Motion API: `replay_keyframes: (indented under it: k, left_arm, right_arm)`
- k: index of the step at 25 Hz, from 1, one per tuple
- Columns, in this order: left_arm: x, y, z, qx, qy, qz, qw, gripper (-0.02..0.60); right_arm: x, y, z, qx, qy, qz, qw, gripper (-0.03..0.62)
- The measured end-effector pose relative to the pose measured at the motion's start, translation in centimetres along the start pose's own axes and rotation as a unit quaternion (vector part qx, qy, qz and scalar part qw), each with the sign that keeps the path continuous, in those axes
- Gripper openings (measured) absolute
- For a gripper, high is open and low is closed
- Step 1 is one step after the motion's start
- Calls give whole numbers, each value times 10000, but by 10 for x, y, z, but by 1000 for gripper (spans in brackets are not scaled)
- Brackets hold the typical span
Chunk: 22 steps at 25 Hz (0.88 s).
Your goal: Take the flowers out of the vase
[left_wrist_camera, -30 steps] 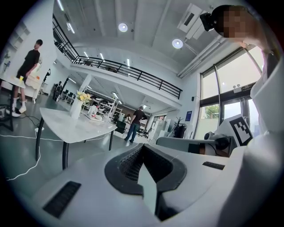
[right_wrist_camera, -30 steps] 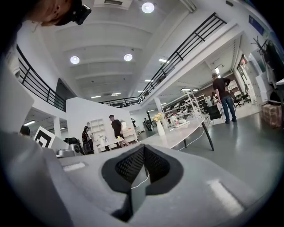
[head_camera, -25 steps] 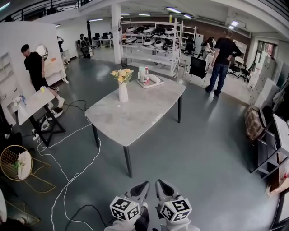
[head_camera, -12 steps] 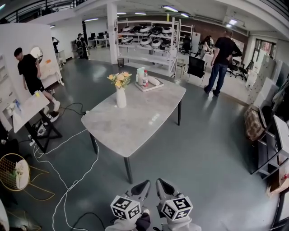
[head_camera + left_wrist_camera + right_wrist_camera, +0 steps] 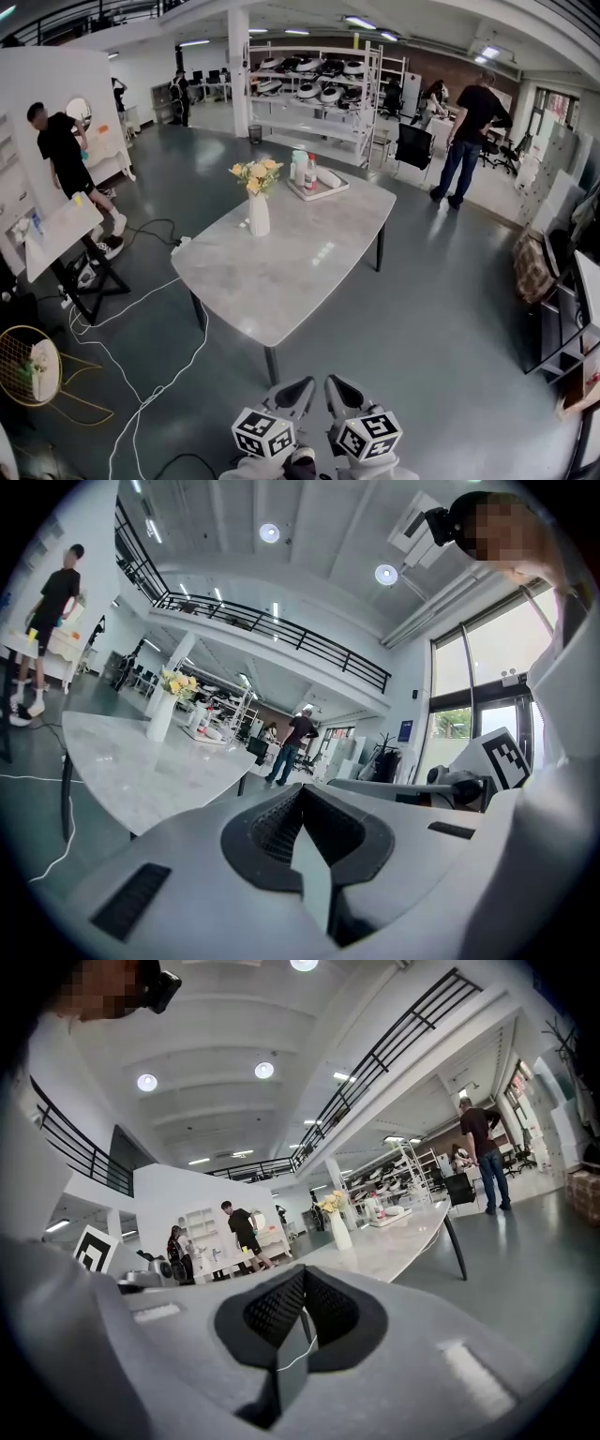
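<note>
Head view: one pale stone-look surface (image 5: 281,272) on dark legs, standing out on the grey floor (image 5: 422,309). On it are one white vase (image 5: 259,216), one bunch of flowers (image 5: 255,174) in its neck, and one tray (image 5: 328,193) at the far end. The tray carries a few bottles (image 5: 305,169), too small to count surely. Two people stand nearer: a person in black (image 5: 58,150) at the left by a white desk (image 5: 56,225), and a person in jeans (image 5: 466,131) at the right. Others are further back, too small to count.

Vase upright, long axis vertical, mouth up. Flowers — yellow and cream heads — point up out of it, stems hidden inside. The vase sits near the surface's left edge, toward the far end, close to the tray but apart from it.

Two claws, low in frame, side by side: left claw (image 5: 296,388), right claw (image 5: 336,388). Both are short of the surface's near corner and well apart from the vase.

Left and right gripper views — each claw's jaws are closed together, nothing between them, touching nothing. Surface and vase lie ahead of both.
</note>
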<state>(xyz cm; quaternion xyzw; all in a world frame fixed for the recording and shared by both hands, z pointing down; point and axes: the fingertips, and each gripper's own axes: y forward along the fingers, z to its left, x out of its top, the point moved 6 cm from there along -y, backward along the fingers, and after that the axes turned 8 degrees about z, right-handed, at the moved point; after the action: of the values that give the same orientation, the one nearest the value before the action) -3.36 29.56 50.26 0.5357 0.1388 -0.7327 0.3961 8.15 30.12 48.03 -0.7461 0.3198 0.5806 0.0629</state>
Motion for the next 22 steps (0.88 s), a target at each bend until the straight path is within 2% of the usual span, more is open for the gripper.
replay_keyframes:
  k: [11,22]
  left_arm:
    - [24,21,44,-60,67,-8,10000,2]
    - [20,26,58,4,-94,-38,9999,2]
  right_arm:
    - [16,50,-8,13,-23,-5,10000,0]
    - [12,63,-14,39,-51,94,9999,0]
